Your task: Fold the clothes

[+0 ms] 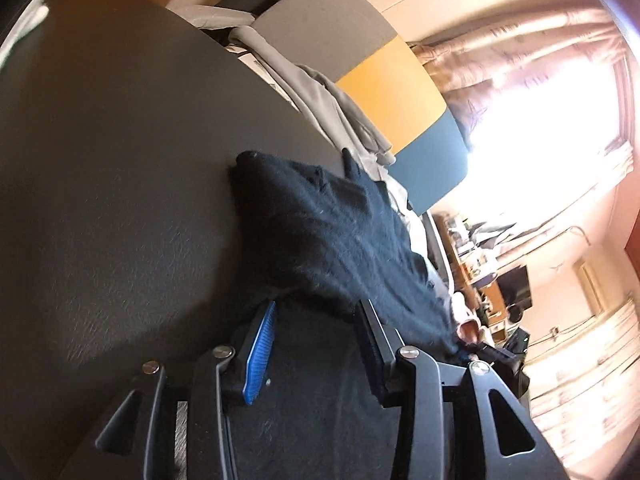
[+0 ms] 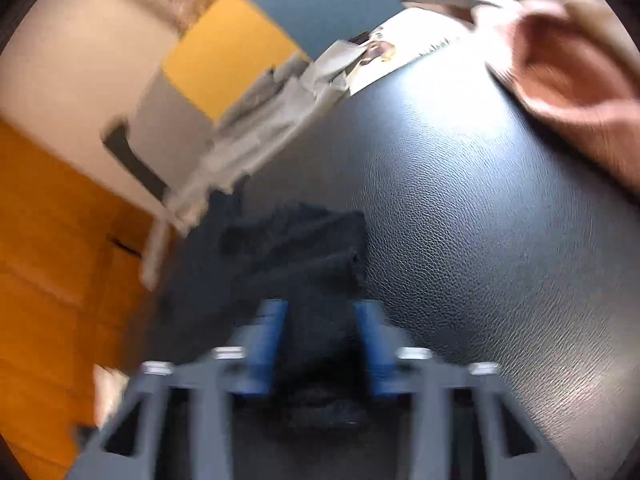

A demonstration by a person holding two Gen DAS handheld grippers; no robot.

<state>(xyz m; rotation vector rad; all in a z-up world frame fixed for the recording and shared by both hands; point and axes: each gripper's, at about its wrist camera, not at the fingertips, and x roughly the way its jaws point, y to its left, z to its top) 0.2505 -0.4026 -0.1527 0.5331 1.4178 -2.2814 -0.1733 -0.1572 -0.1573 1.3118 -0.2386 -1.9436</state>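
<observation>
Two claws stand parted over one black knitted garment (image 1: pixel 328 232). Left claw (image 1: pixel 316 344) gapes, the cloth draped across its 1 o'clock finger, nothing clamped. Right claw (image 2: pixel 322 344), blurred, gapes too, dark cloth lying between its blue pads (image 2: pixel 272 344). Beneath spreads the black leather-grain tabletop (image 2: pixel 480 240); grey crumpled clothes (image 2: pixel 264 120) lie at 11 o'clock.

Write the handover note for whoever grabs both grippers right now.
Left gripper: jaws apart, the black garment draped over the fingers, no firm pinch visible.
Right gripper: jaws apart around a bunch of the same garment; blurred, so grip unclear.
Garment lies crumpled on the dark table; grey clothes piled at the far edge.
Done: no neat fold visible.
Left: spread, fold.
</observation>
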